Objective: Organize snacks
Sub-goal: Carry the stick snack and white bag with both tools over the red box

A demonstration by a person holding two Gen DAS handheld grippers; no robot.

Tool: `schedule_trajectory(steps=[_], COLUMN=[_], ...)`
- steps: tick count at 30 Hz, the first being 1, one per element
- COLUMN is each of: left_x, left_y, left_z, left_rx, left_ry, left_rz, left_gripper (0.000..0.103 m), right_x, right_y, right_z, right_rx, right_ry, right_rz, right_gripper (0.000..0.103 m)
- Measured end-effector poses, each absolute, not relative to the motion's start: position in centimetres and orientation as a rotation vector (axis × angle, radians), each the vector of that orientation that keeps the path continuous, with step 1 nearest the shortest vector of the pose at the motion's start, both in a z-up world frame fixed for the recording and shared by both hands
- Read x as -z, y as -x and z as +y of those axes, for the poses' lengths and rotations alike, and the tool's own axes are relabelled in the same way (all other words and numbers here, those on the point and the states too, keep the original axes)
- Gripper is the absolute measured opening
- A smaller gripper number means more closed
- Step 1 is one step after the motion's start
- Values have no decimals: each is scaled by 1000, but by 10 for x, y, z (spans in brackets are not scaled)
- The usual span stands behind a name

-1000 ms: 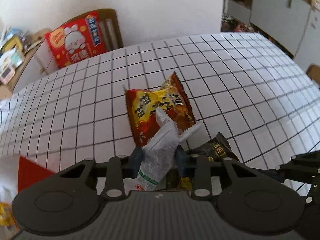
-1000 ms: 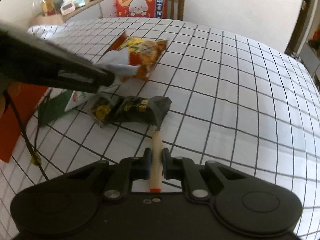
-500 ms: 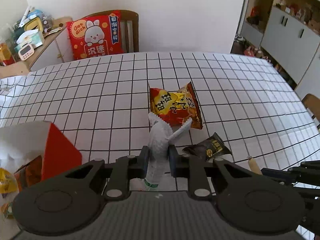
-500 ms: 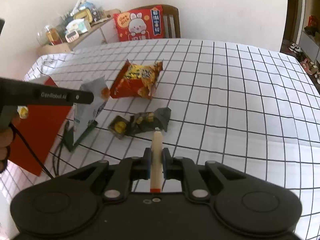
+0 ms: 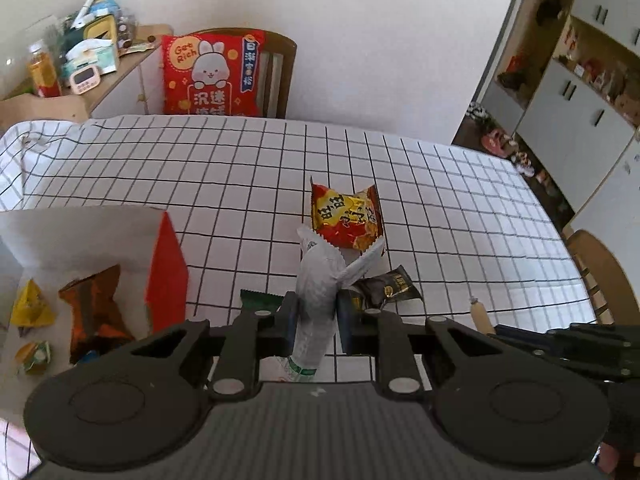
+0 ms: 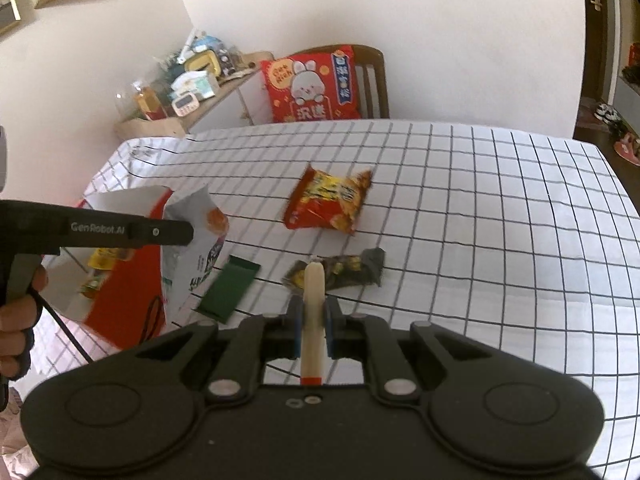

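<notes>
The right gripper (image 6: 311,330) clamps a pale sausage stick (image 6: 312,322) upright (red band at its base). Beyond the stick lies a black packet (image 6: 352,268); left of it a green packet (image 6: 230,290).

White walls, wooden chair (image 5: 280,68) with red cushion (image 5: 212,76), grey cabinets (image 5: 568,100).

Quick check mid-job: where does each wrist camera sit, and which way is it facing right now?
Left wrist: on the left gripper, angled down across the checked tablecloth; jaws shut on a white crinkled snack bag.
Right wrist: on the right gripper, angled down likewise; jaws shut on a beige sausage stick; a hand shows at left.
Shared: red-and-yellow chip bag, red-and-white open box.
</notes>
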State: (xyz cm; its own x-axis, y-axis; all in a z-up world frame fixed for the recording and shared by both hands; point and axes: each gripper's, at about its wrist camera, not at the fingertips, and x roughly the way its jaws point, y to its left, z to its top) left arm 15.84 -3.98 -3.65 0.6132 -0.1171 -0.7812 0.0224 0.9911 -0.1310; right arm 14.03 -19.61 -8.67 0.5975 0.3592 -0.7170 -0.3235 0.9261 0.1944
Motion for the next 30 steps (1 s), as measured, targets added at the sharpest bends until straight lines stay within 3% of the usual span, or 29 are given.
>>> schedule_trajectory(steps=[17, 30], left_x=[-13, -23], left_y=[-109, -95], left_z=[41, 119], left_rx=[-43, -141], left_ry=[226, 300], left_rz=[873, 869], left_gripper=[20, 20], right_x=[46, 44], right_y=[-129, -139], right_z=[-110, -12], right_rx=[-550, -659], right_ry=[-37, -2], right_rz=[785, 789], right_gripper=[10, 10])
